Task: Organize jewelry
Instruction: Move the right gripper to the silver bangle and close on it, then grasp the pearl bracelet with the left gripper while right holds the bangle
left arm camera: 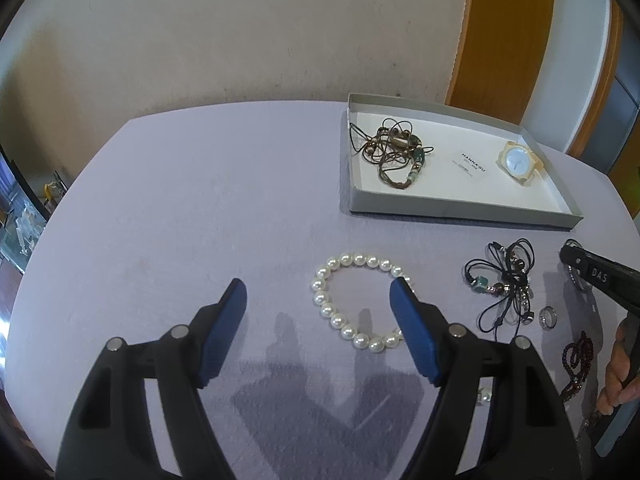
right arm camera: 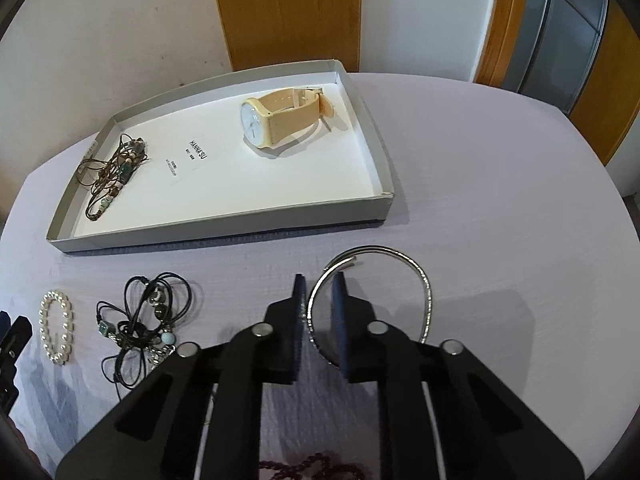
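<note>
A grey shallow box (left arm camera: 456, 212) (right arm camera: 224, 236) holds a brown cord necklace (left arm camera: 394, 148) (right arm camera: 114, 170) and a cream watch (left arm camera: 518, 162) (right arm camera: 280, 120). My left gripper (left arm camera: 318, 292) is open above a pearl bracelet (left arm camera: 352, 300) (right arm camera: 56, 326), its right finger over the bracelet's right side. My right gripper (right arm camera: 319, 286) has its jaws narrowed around the left rim of a silver bangle (right arm camera: 424, 284) lying on the table; contact is unclear. It shows at the right edge of the left wrist view (left arm camera: 592, 276).
A black cord necklace with beads (left arm camera: 508, 284) (right arm camera: 140, 320), a silver ring (left arm camera: 547, 317) and a dark red bead string (left arm camera: 576, 360) (right arm camera: 312, 466) lie on the lilac tablecloth (left arm camera: 180, 220). The wall and a wooden door stand behind the table.
</note>
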